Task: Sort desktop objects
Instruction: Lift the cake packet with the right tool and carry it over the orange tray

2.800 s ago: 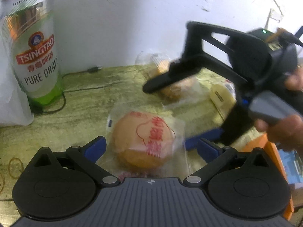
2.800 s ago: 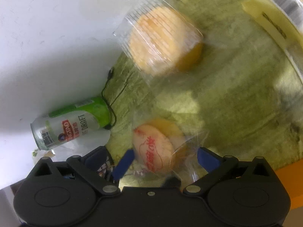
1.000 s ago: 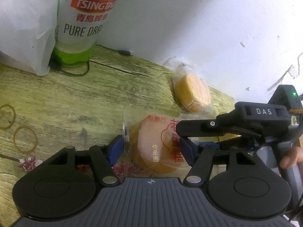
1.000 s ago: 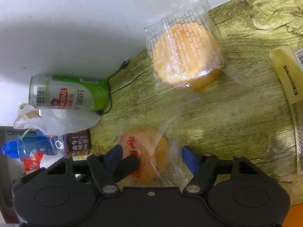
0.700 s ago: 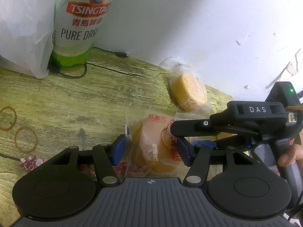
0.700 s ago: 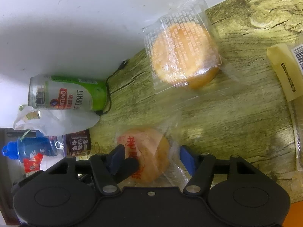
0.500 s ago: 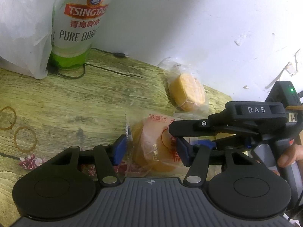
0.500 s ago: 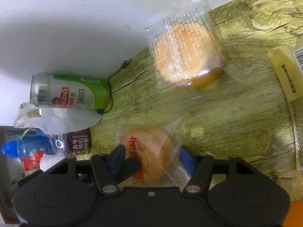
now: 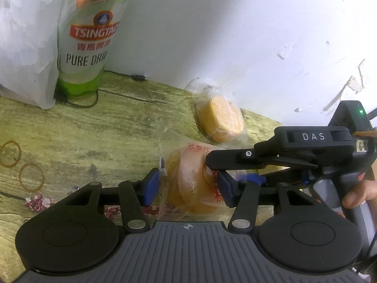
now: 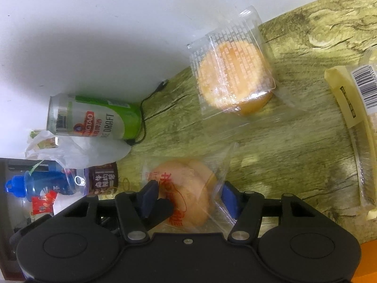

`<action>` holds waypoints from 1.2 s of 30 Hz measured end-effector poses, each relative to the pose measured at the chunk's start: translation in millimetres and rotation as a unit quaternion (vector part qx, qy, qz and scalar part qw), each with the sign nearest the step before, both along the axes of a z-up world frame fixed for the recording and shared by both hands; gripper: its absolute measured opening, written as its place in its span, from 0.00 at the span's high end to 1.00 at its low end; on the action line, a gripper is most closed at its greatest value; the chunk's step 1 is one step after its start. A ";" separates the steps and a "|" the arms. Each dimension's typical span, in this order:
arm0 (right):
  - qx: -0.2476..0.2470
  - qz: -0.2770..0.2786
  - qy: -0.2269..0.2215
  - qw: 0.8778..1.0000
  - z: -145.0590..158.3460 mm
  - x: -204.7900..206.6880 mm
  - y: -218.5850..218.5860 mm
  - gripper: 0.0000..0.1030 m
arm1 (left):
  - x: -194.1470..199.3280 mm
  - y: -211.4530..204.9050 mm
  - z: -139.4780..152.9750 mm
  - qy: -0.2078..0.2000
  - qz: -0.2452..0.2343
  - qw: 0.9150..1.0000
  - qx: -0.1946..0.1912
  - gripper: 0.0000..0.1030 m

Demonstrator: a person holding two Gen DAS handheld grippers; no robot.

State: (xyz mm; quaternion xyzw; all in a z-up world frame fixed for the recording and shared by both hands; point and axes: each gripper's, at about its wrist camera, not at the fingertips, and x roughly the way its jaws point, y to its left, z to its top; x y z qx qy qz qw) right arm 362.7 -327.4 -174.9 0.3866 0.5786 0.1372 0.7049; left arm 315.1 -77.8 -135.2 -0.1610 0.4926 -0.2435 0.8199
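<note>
White wall (image 9: 235,35), black cable (image 9: 122,76), rubber bands (image 9: 31,176), blue bottle (image 10: 35,184)

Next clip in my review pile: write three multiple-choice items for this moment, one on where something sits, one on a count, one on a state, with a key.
1. Where does the beer can stand?
A. by the white wall, next to a white plastic bag
B. on top of a pastry
C. in a gripper

2. How many wrapped round pastries show in the right wrist view?
A. one
B. two
C. four

3. What is between the fingers of the left gripper?
A. nothing
B. a rubber band
C. the red-printed pastry

Key: 1 A, the can is upright at the wall beside the bag. 2 B, the red-printed one and a second pastry nearer the wall. 3 C, the left jaws are closing around it, and the right gripper brackets the same packet.
</note>
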 end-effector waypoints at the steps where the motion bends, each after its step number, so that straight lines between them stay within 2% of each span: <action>1: 0.001 0.000 -0.002 1.000 1.9 -0.8 -0.1 0.45 | -1.1 0.1 2.5 -0.003 0.000 1.000 0.000 0.48; 14: 0.013 -0.010 -0.031 0.999 36.1 -19.4 -4.7 0.45 | -23.4 -7.7 35.9 -0.034 -0.002 0.999 -0.001 0.48; 24: 0.022 -0.018 -0.049 0.998 60.4 -49.7 -12.3 0.45 | -52.0 -15.9 64.1 -0.049 -0.011 0.999 0.003 0.48; 36: 0.034 -0.028 -0.045 0.998 66.7 -102.3 -22.6 0.45 | -96.9 -23.9 70.6 -0.038 -0.020 0.999 0.008 0.48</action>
